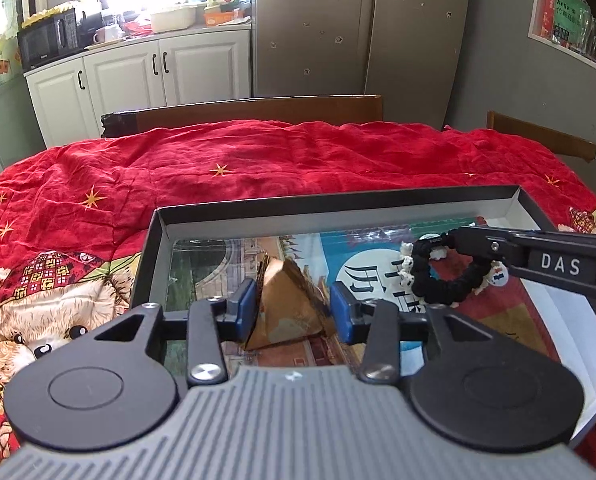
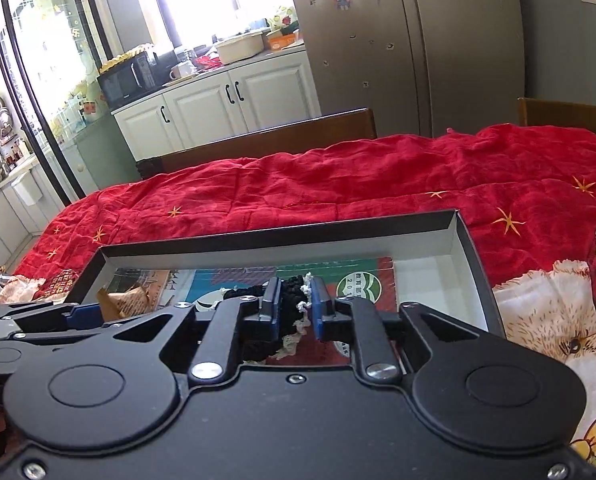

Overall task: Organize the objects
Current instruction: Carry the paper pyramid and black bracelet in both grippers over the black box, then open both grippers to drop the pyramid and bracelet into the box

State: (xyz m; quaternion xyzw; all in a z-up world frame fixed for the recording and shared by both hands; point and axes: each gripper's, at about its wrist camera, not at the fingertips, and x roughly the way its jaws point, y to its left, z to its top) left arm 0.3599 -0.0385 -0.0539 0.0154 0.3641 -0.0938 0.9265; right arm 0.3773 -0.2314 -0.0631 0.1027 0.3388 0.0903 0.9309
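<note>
A shallow black box [image 1: 337,205] with a white inside lies on the red cloth; a printed picture sheet [image 1: 357,248] covers its floor. My left gripper [image 1: 294,306] is over the box, its blue pads against the two sides of a brown paper pyramid [image 1: 288,312]. My right gripper [image 2: 294,304] is shut on a black braided bracelet with white charms [image 2: 292,300], held above the box's middle. In the left wrist view the bracelet [image 1: 443,280] hangs from the right gripper's fingers [image 1: 481,244]. The pyramid also shows in the right wrist view [image 2: 126,300].
The red quilted cloth with gold stars [image 1: 258,160] covers the table; a plush bear print [image 2: 557,332] lies beside the box. Wooden chair backs [image 1: 258,110] stand behind the table. White cabinets [image 1: 138,72] and a fridge [image 1: 357,28] are beyond.
</note>
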